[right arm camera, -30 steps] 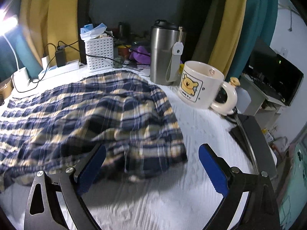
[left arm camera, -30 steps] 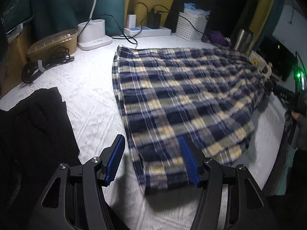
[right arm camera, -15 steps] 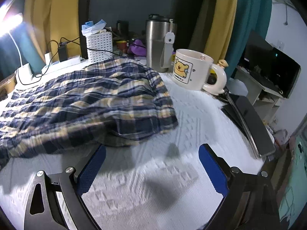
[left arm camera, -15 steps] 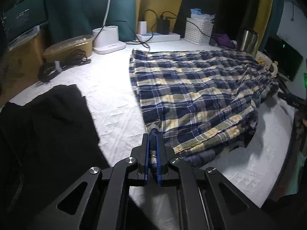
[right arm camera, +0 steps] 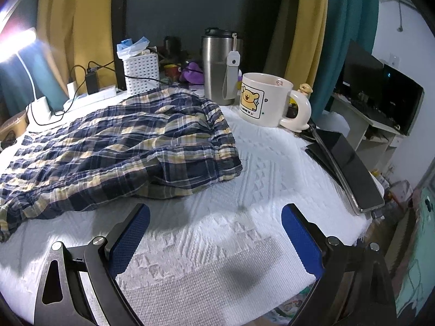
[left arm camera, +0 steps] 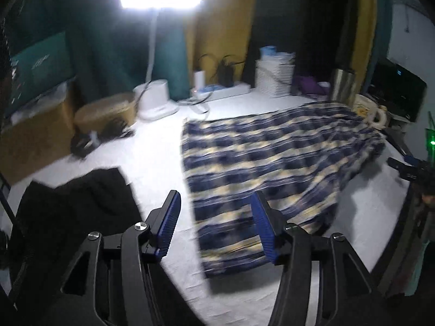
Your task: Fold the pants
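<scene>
The navy and yellow plaid pants [left arm camera: 272, 168] lie spread on the white textured table cover [left arm camera: 152, 157]. The left wrist view is blurred. My left gripper [left arm camera: 216, 217] is open and empty, above the near left edge of the pants. In the right wrist view the waist end of the pants [right arm camera: 130, 146] lies rumpled ahead and to the left. My right gripper [right arm camera: 214, 233] is open and empty, over bare white cover [right arm camera: 244, 179] short of the pants.
A black garment [left arm camera: 73, 203] lies at near left. A lamp base [left arm camera: 155, 100], power strip, white basket [right arm camera: 141, 73], steel tumbler [right arm camera: 220, 65] and bear mug [right arm camera: 266, 100] stand along the back. A dark flat device [right arm camera: 348, 165] lies at the right table edge.
My left gripper was shut on the pants' near edge half a second ago; it has let go, opened and lifted back. My right gripper has drawn back from the pants, still open.
</scene>
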The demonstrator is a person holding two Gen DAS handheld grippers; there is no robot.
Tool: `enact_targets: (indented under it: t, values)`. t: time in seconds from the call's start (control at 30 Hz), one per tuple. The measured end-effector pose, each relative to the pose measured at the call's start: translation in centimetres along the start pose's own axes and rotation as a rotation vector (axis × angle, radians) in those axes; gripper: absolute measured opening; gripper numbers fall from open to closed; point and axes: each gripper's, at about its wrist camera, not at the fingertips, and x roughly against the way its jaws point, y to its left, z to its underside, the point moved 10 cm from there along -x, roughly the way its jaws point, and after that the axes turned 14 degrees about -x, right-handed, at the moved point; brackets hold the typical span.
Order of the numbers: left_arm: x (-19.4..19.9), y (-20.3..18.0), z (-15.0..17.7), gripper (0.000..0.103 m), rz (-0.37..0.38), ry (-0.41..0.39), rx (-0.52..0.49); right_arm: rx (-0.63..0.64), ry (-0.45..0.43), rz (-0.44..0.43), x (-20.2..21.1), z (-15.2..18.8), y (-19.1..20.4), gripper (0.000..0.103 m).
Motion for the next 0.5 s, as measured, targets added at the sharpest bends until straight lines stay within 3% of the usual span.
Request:
enact_targets:
  t: [0.13, 0.27, 0.37, 0.5]
  values:
    - [-1.0, -6.6, -1.2, 0.055, 0.149, -0.021, -0.079, -0.011, -0.001, -0.001, 0.0, 0.1, -0.7, 0.098]
    - [-2.7, -12.5, -0.9, 0.056, 0.234, -0.002, -0.195, -0.023, -0.003, 0.006, 0.2, 0.2, -2.2, 0.098]
    - [-4.3, -14.8, -0.4, 0.056, 0.228, 0.029, -0.271, -0.04, -0.002, 0.016, 0.3, 0.5, -3.6, 0.098]
    - [-5.7, -15.4, -0.1, 0.056, 0.205, 0.07, -0.297, -0.083, 0.006, 0.004, 0.3, 0.8, -5.2, 0.098]
